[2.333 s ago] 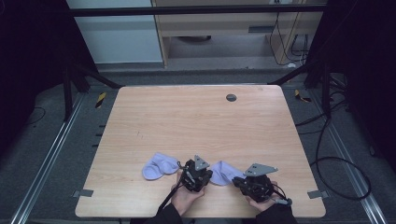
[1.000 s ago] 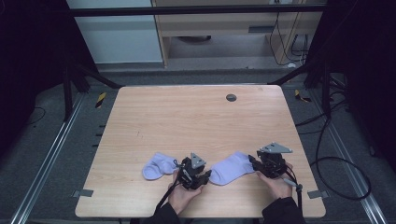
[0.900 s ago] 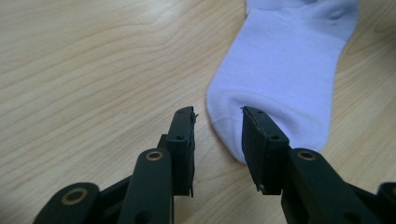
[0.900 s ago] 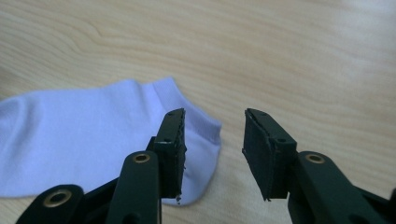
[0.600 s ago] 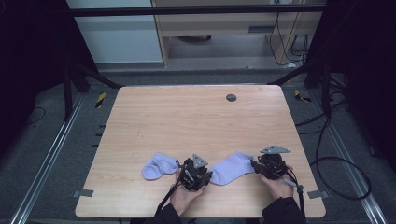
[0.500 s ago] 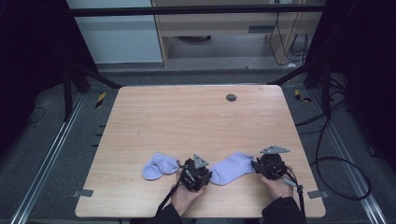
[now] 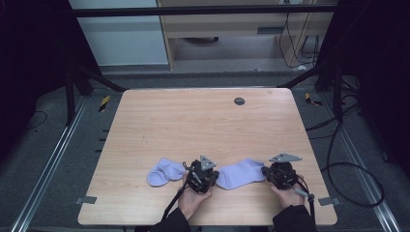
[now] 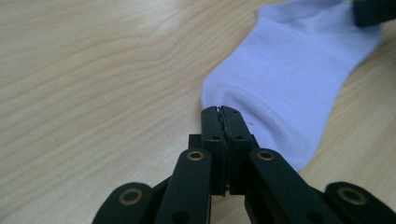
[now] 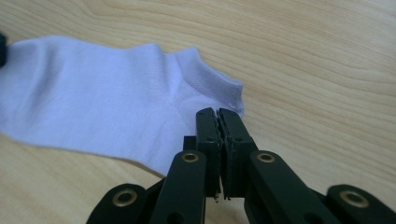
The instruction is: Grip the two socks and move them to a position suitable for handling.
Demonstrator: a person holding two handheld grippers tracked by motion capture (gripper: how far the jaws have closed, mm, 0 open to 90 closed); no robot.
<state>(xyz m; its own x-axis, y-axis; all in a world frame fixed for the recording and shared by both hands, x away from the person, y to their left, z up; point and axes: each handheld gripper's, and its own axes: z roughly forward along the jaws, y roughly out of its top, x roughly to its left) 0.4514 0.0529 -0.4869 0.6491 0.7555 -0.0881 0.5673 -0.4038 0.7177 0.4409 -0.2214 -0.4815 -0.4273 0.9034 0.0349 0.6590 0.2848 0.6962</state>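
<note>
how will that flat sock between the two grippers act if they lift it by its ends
The sock is thin knit cloth lying flat, so it will probably sag in the middle. It looks light, so it should lift easily. The left gripper and right gripper pinch small edges, which may slip.

A light wooden table (image 7: 203, 125) is set on a grey floor (image 7: 48, 159), with a cabinet (image 7: 227, 29) seen beyond.

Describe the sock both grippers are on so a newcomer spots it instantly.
On the wooden table, look at the near edge. The flat sock lies stretched between the left gripper and the right gripper; the crumpled sock lies alone, bunched, farther left.
</note>
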